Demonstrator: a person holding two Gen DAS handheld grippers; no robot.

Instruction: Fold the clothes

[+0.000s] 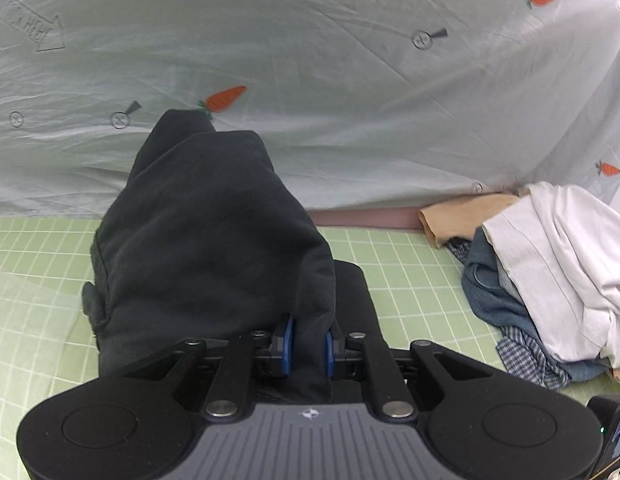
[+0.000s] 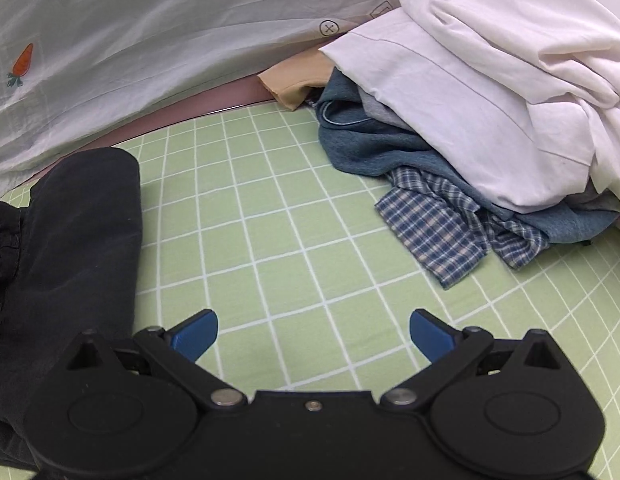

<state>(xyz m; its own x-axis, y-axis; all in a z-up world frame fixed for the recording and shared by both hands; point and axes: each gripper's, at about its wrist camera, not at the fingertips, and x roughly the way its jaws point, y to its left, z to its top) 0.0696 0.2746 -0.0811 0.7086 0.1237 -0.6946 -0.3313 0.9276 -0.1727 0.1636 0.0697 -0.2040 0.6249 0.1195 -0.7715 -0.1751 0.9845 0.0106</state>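
1. The left gripper (image 1: 308, 344) is clenched on a black garment (image 1: 214, 236), lifted over the green checked sheet (image 1: 409, 280).
2. The right gripper (image 2: 313, 334) is released, empty.
3. A clothes pile (image 2: 469, 100) lies near the sheet's far edge; bare sheet lies between.

A bed covered by a pale green sheet (image 2: 294, 216) with a white grid fills the near ground. Along its far edge runs a dusty pink strip (image 1: 361, 216). Behind that hangs a wrinkled white cloth (image 1: 310, 60) printed with orange carrots (image 1: 224, 98) and small grey symbols. The light is soft and even.
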